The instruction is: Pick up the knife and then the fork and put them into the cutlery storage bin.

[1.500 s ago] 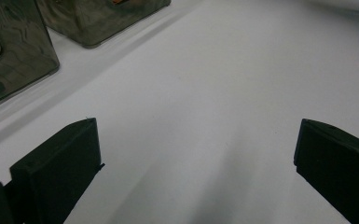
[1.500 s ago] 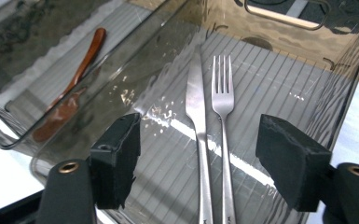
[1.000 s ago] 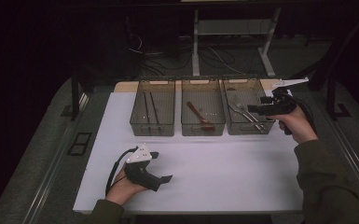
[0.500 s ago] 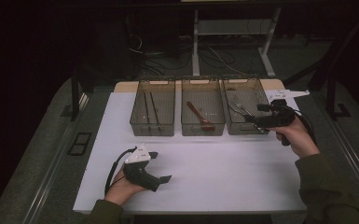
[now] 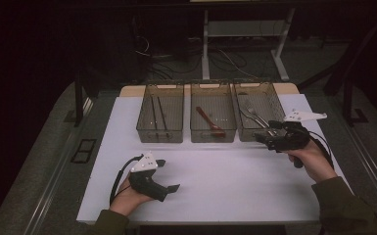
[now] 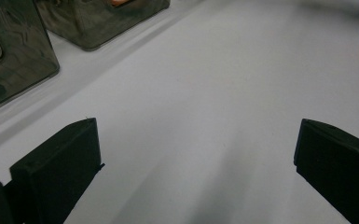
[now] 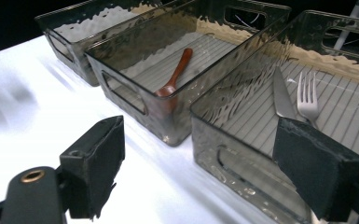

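Note:
Three clear grey bins stand in a row at the back of the white mat (image 5: 225,181). The left bin (image 5: 159,134) holds dark chopsticks (image 5: 157,113). A red-brown wooden spoon (image 5: 210,121) (image 7: 175,74) lies in the middle bin (image 5: 213,135). In the right bin (image 5: 246,133) (image 7: 233,158) lie a knife (image 7: 282,95) and a fork (image 7: 307,100). My right gripper (image 5: 262,138) (image 7: 200,140) hovers at the right bin's front wall, open, nothing between its pads. My left gripper (image 5: 169,175) (image 6: 198,130) rests low over the mat near the front edge, open and empty.
The mat's front edge runs just under the person's left hand (image 5: 127,198). Dark grey table surface (image 5: 54,166) borders the mat on both sides. Behind the table are cables (image 5: 152,63) and a white desk leg (image 5: 205,44) on the floor.
The right gripper has come back from above the right bin toward the person and lower, to the bin's front wall. The left gripper has not moved.

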`<action>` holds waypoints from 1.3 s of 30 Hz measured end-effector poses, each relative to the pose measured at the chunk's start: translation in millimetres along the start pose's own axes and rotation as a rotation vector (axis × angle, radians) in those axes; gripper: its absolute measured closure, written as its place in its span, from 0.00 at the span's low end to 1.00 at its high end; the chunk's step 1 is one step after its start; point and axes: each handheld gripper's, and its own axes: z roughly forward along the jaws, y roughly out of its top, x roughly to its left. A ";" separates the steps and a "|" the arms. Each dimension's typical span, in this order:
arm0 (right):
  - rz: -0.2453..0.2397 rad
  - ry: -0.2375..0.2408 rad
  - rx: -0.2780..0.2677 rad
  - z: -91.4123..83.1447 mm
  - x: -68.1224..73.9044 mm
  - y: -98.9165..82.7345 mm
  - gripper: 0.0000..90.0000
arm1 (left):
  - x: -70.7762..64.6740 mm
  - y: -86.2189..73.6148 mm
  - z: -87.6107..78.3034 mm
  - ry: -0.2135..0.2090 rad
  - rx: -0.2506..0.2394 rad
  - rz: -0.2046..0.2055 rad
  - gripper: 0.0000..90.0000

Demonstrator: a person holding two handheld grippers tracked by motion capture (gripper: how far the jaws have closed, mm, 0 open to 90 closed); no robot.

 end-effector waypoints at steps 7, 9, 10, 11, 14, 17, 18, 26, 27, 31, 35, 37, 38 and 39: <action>-0.009 0.019 0.006 -2.2 13.3 -17.6 0.18 | -0.1 0.0 -2.0 0.003 -0.005 0.002 0.00; -0.023 0.021 0.003 -2.6 17.7 -22.6 0.16 | 0.0 0.1 -2.3 0.003 -0.005 0.002 0.00; -0.021 0.027 0.003 -2.8 19.4 -24.9 0.16 | -0.1 0.2 -2.4 0.003 -0.005 0.002 0.00; -0.022 0.032 0.003 -2.9 21.0 -27.1 0.16 | -0.2 0.2 -2.5 0.003 -0.006 0.002 0.00; -0.028 0.036 0.004 -4.0 25.6 -33.4 0.16 | -0.3 0.3 -2.8 0.002 -0.006 0.003 0.00; -0.022 0.043 0.013 -5.3 28.0 -40.2 0.16 | 0.0 0.3 -3.1 0.002 -0.007 0.003 0.00; -0.023 0.039 0.015 -5.7 28.7 -42.9 0.16 | 0.1 0.4 -3.2 0.002 -0.008 0.003 0.00; 0.006 0.025 -0.004 -12.5 35.5 -61.6 0.16 | -0.3 0.5 -3.4 0.004 -0.008 0.002 0.00; 0.001 0.026 0.000 -13.0 36.2 -63.2 0.16 | -0.4 0.5 -3.4 0.004 -0.009 0.003 0.00; 0.000 0.031 0.018 -15.0 41.0 -72.0 0.16 | -0.5 0.5 -3.5 0.005 -0.010 0.001 0.00; 0.001 0.048 0.025 -17.2 44.9 -77.8 0.16 | -0.6 0.6 -3.5 0.006 -0.012 0.000 0.00; -0.004 0.047 0.026 -18.3 46.8 -79.7 0.16 | -0.7 0.6 -3.6 0.006 -0.011 0.002 0.00; -0.004 0.049 0.028 -19.2 47.9 -80.7 0.16 | -0.7 0.5 -3.6 0.006 -0.012 0.002 0.00; -0.007 0.051 0.025 -19.4 48.3 -81.3 0.16 | -0.7 0.6 -3.8 0.006 -0.011 0.001 0.00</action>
